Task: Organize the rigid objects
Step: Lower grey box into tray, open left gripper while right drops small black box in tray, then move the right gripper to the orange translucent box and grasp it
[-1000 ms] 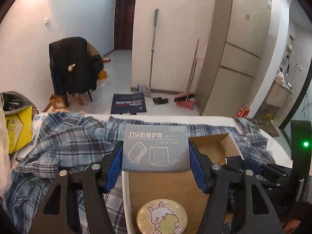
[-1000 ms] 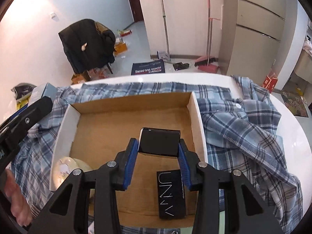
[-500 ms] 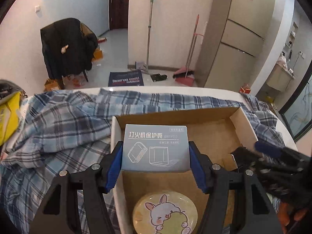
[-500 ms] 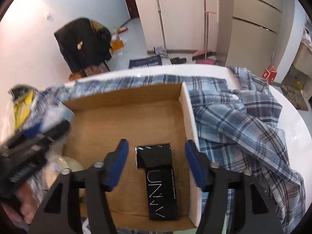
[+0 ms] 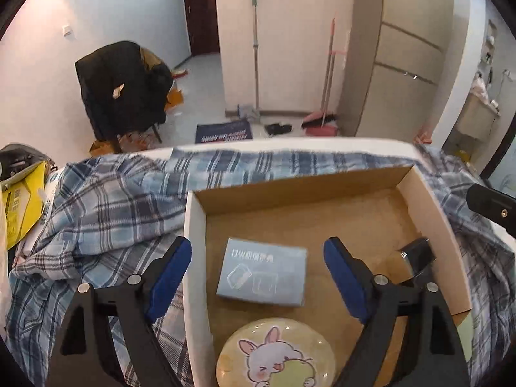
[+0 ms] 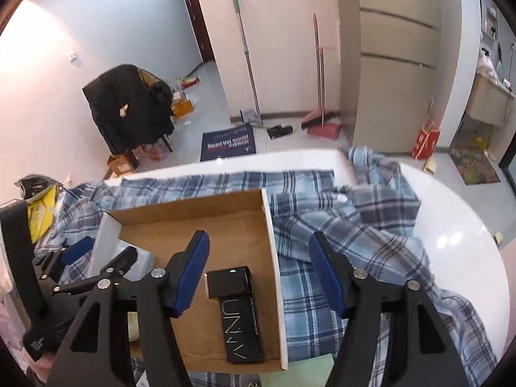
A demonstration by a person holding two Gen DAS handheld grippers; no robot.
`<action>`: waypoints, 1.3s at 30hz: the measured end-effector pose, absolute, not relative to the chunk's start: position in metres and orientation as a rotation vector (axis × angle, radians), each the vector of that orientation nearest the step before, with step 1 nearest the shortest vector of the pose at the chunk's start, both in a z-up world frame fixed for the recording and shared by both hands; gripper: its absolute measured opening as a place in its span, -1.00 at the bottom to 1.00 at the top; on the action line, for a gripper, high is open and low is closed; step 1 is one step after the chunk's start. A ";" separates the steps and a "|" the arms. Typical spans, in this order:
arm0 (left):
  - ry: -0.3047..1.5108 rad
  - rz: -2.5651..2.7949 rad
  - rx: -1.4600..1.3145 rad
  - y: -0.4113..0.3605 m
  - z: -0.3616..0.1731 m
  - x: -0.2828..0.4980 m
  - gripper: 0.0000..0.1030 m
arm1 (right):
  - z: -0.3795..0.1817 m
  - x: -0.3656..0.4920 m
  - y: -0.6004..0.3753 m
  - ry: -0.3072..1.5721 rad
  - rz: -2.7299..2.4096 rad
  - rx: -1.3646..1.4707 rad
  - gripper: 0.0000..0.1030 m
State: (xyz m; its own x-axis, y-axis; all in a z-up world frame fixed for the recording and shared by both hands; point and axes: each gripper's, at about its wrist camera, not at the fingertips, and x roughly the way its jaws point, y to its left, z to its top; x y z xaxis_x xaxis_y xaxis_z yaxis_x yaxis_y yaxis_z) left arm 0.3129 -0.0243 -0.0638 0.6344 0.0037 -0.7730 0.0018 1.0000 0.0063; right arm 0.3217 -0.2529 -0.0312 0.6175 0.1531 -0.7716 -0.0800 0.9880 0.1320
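At the left of the left wrist view your plaid cloth covers the table; lower centre sits the cardboard box. Your left gripper has just opened its jaws wide, the grey-blue carton lying loose on the box floor between them, a round bunny tin below it. In the right wrist view, your right gripper stands open above the small black box and long black box.
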 end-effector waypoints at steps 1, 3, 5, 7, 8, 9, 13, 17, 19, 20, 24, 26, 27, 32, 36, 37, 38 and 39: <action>0.874 -0.007 -0.001 -0.024 -0.059 0.311 0.67 | -0.026 0.319 -0.253 0.883 0.137 0.090 0.29; 0.830 -0.016 -0.026 -0.022 -0.044 0.304 0.67 | -0.015 0.311 -0.255 0.858 0.145 0.096 0.33; 0.771 -0.029 -0.058 -0.019 -0.026 0.294 0.67 | -0.006 0.303 -0.255 0.848 0.151 0.080 0.33; 0.708 -0.043 -0.092 -0.019 -0.010 0.280 0.68 | 0.000 0.294 -0.254 0.844 0.149 0.045 0.33; 0.695 -0.048 -0.086 -0.020 -0.005 0.275 0.67 | 0.003 0.288 -0.254 0.840 0.145 0.024 0.33; 0.682 -0.056 -0.067 -0.022 0.002 0.268 0.67 | 0.006 0.283 -0.255 0.834 0.143 0.010 0.33; 0.623 -0.079 -0.001 -0.027 0.025 0.236 0.67 | 0.017 0.260 -0.264 0.816 0.148 0.010 0.35; 0.544 -0.102 -0.029 -0.022 0.046 0.197 0.68 | 0.026 0.235 -0.266 0.813 0.182 0.021 0.41; 0.511 -0.121 -0.044 -0.021 0.054 0.175 0.68 | 0.029 0.223 -0.271 0.829 0.232 0.082 0.47; 0.500 -0.128 -0.042 -0.020 0.057 0.167 0.68 | 0.031 0.215 -0.275 0.821 0.244 0.110 0.47; 0.428 -0.142 -0.043 -0.020 0.066 0.124 0.70 | 0.038 0.185 -0.279 0.763 0.227 0.107 0.53; 0.426 -0.168 -0.062 -0.018 0.069 0.110 0.81 | 0.039 0.171 -0.282 0.747 0.226 0.112 0.53; 0.435 -0.192 -0.086 -0.015 0.070 0.103 0.92 | 0.039 0.166 -0.282 0.744 0.229 0.111 0.53; 0.383 -0.209 -0.049 -0.012 0.076 0.072 1.00 | 0.031 0.146 -0.284 0.738 0.245 0.069 0.54; 0.391 -0.210 -0.021 -0.014 0.064 0.055 1.00 | 0.013 0.134 -0.288 0.776 0.241 0.071 0.54; 0.408 -0.224 -0.021 -0.014 0.059 0.054 1.00 | 0.008 0.132 -0.288 0.780 0.231 0.064 0.54; 0.426 -0.241 -0.025 -0.014 0.053 0.054 1.00 | 0.003 0.129 -0.288 0.783 0.216 0.054 0.54; 0.436 -0.258 -0.028 -0.014 0.046 0.053 1.00 | -0.002 0.127 -0.288 0.788 0.204 0.047 0.54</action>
State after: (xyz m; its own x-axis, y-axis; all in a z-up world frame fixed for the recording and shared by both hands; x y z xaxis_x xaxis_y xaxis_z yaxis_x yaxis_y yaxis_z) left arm 0.0531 -0.0144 0.0465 0.8745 -0.2527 -0.4141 0.2405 0.9672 -0.0822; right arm 0.1270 -0.2884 -0.0016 0.6866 0.1994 -0.6991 -0.1646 0.9793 0.1176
